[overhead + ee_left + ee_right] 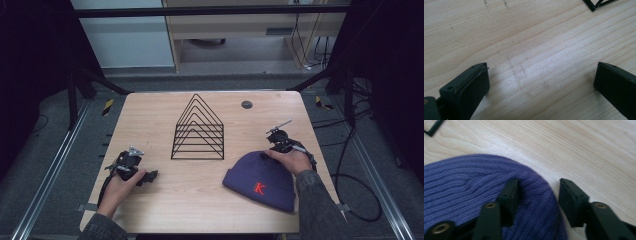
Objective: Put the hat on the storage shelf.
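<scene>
The purple knit beanie [260,181] lay flat on the wooden counter [200,200], near its front right edge, with an orange letter K facing up. The right hand-held gripper [537,195] straddled the beanie's rounded edge, one jaw resting on the knit and the other off it over bare wood; whether the pads pinched the fabric was hard to tell. The left hand-held gripper [541,82] sat with jaws wide apart over bare wood, well left of a black wire rack [199,131].

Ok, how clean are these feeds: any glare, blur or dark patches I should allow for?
High view: the table is evenly lit, the surroundings dark. Left gripper view: a pale sheen on the wood between the fingers, which look soft. Right gripper view: the purple beanie and the fingers are slightly blurred.
</scene>
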Motion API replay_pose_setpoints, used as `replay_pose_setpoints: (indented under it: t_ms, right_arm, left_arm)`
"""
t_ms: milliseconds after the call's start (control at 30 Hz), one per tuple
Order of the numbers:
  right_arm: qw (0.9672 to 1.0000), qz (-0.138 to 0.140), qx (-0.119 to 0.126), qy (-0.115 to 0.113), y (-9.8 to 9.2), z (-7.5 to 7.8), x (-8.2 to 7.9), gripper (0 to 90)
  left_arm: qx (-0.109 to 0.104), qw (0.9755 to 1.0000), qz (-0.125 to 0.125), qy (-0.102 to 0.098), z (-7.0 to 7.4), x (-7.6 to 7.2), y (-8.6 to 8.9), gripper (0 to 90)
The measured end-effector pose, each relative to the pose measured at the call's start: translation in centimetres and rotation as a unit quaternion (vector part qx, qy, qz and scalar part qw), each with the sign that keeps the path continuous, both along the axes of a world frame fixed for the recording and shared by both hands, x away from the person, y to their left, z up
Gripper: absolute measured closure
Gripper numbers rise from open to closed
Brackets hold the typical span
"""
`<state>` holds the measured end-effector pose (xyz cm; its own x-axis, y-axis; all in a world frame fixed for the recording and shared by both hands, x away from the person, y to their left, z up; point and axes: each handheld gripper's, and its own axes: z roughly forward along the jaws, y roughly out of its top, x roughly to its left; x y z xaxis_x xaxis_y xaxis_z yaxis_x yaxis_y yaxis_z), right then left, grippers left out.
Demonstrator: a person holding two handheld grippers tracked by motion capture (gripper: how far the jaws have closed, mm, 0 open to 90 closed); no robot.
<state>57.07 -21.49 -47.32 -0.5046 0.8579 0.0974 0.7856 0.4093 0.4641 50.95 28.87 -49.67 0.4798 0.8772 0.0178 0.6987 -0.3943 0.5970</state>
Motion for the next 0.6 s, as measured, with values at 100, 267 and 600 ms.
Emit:
replay_pose_setpoints:
  t_ms: [100,267,600]
  right_arm:
    - [1.0,0.003,0.004,0.0,0.1,0.0,0.0,59.3]
    - [0.9998,0.015,0.007,-0.01,0.0,0.5,-0.4,77.0]
    - [0.9979,0.031,0.034,-0.046,-0.4,2.4,-2.0,79.2]
  left_arm:
    - [0.0,1.0,0.0,0.0,0.0,0.0,0.0,0.0]
    - [0.0,1.0,0.0,0.0,0.0,0.0,0.0,0.0]
    - [0.0,1.0,0.0,0.0,0.0,0.0,0.0,0.0]
